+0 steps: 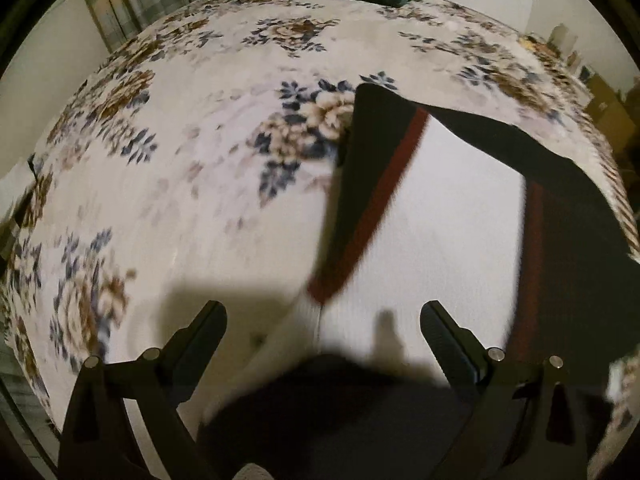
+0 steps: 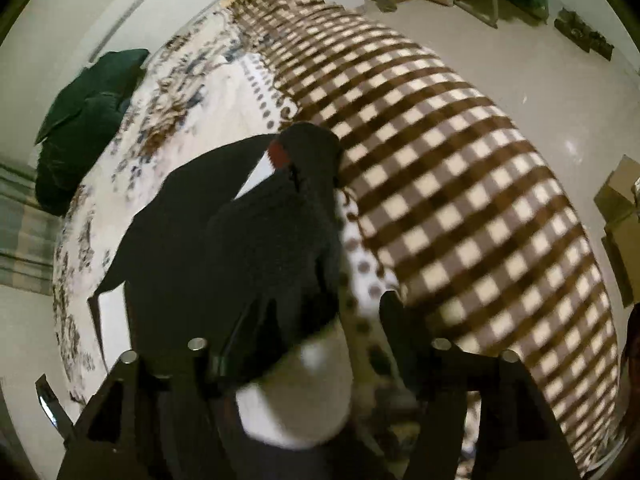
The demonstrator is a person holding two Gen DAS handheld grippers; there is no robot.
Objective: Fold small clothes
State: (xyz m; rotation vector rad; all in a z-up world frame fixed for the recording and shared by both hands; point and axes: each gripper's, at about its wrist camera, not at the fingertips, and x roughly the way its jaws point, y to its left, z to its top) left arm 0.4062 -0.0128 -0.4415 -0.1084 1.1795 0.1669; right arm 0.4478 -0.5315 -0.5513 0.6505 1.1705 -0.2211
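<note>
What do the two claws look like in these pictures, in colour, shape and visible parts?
Both are black. The left claw has two long angled fingers with finely ribbed inner pads, carried on linkage bars with round silver pins. The right claw shows the same black bars and silver pins, and triangular cut-outs in its frame. No cables, markings or sleeves are visible.

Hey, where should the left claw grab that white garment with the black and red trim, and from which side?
Probably the near black hem of the white knit garment with black and red-striped bands, approached from the near edge with the open left claw. That edge lies flat on the floral blanket between the claw's fingers, so it could fold away towards the black neckline.
</note>
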